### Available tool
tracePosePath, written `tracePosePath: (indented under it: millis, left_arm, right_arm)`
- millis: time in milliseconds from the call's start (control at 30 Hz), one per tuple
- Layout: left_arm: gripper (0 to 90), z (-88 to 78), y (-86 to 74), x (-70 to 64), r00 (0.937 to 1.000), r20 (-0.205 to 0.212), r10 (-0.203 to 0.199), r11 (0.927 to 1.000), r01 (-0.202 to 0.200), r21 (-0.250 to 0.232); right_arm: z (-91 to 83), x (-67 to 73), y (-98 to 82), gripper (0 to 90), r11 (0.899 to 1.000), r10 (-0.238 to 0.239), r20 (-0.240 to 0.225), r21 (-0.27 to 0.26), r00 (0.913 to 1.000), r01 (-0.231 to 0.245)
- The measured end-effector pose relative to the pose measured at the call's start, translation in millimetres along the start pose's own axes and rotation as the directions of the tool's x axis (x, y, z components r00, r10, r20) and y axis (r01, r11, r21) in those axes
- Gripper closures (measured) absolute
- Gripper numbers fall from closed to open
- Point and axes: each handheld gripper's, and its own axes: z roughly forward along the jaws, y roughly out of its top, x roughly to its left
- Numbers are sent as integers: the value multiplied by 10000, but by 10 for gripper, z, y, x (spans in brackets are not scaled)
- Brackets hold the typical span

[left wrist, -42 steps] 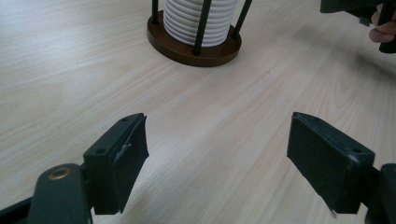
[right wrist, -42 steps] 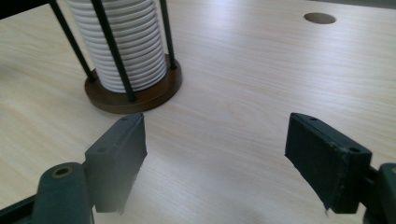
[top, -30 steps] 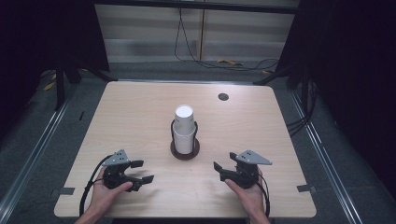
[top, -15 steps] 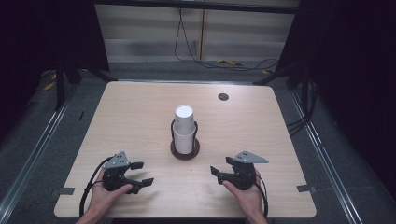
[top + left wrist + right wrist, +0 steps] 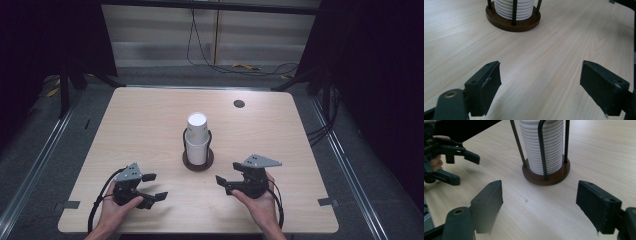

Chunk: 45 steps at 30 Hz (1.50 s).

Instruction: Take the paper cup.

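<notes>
Centrally on the table (image 5: pixel 150 115) we see the cup stack (image 5: pixel 197 136) upright in its wire holder (image 5: pixel 198 159); left gripper (image 5: pixel 150 187) and right gripper (image 5: pixel 224 183) flank it, well apart, jaws released, just opened wider, nothing between; a dark round grommet (image 5: pixel 239 104) sits behind

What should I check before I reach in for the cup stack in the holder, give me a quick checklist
1. Left gripper jaws have just been opening, nothing between them: ok.
2. Right gripper jaws have just been opening, nothing between them: ok.
3. Cup stack upright in the holder: ok.
4. Wire posts surround the stack, so a side grip low down is blocked: not ok.
5. Bare table between grippers and holder: ok.
6. How tightly the cups nest: cannot tell.
</notes>
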Motion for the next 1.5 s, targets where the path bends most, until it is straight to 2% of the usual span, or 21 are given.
tracePosePath:
  millis: [267, 300, 333, 400, 433, 500, 533, 733, 833, 1000, 1100, 1200, 1233, 1267, 1433, 1500]
  left_arm:
    - [168, 51, 15, -49, 9998, 168, 137, 9998, -139, 111]
    - [168, 47, 15, -54, 9997, 144, 180, 9998, -181, 109]
    - [170, 24, 14, -57, 9998, 24, 217, 9997, -217, 112]
    - [170, -12, 12, -56, 9995, -72, 319, 9995, -319, 56]
    - [170, -36, 9, -53, 9994, -138, 317, 9995, -316, 6]
    - [170, -86, -2, -30, 9997, -186, 180, 9997, -183, -154]
    - [170, -102, -8, -15, 9996, -205, 175, 9997, -178, -154]
    - [170, -124, -19, 11, 9997, -224, 30, 9998, -35, -204]
    - [171, -120, -18, 9, 9998, -185, 73, 9998, -75, -158]
    - [177, -97, -23, 5, 9999, -97, 92, 10000, -92, 26]
    - [177, -96, -23, -2, 10000, -16, 60, 10000, -60, -35]
    - [178, -95, -20, -2, 9999, -19, 121, 9999, -121, -14]
    - [178, -96, -19, 1, 9999, -27, 120, 9999, -120, 1]
    - [180, -98, -17, 1, 9999, -72, 102, 9999, -102, -35]
    - [183, -113, -21, 6, 9999, -63, 142, 9999, -142, -87]
    - [183, -106, -23, 5, 10000, -79, 40, 9999, -41, -96]
  right_arm:
    - [33, -5, 225, 185, 9997, -139, -76, -216, 9999, 137]
    - [50, 3, 267, 185, 9995, -262, -155, -190, 9995, 259]
    - [73, 8, 336, 185, 9987, -333, -177, -380, 9993, 326]
    - [86, 9, 363, 183, 9986, -393, -287, -372, 9988, 382]
    - [91, 2, 381, 184, 9975, -435, -453, -572, 9980, 409]
    - [115, -20, 404, 182, 9972, -521, -369, -555, 9980, 500]
    - [124, -60, 428, 182, 9970, -372, -510, -694, 9980, 336]
    - [180, -71, 528, 182, 9962, -510, -479, -736, 9975, 474]
    - [229, -97, 600, 174, 9959, -324, -710, -870, 9969, 262]
    - [267, -84, 719, 175, 9940, -488, -696, -1014, 9964, 416]
    - [307, -67, 776, 176, 9940, -596, -724, -955, 9956, 525]
    - [353, -62, 839, 176, 9940, -448, -1147, -1042, 9924, 328]
    - [353, -62, 839, 176, 9940, -448, -1147, -1042, 9924, 328]
    - [381, -41, 883, 177, 9927, -628, -823, -1077, 9946, 537]
    - [428, -45, 977, 179, 9920, -677, -764, -1113, 9948, 589]
    - [448, -50, 1017, 178, 9921, -692, -727, -1100, 9949, 610]
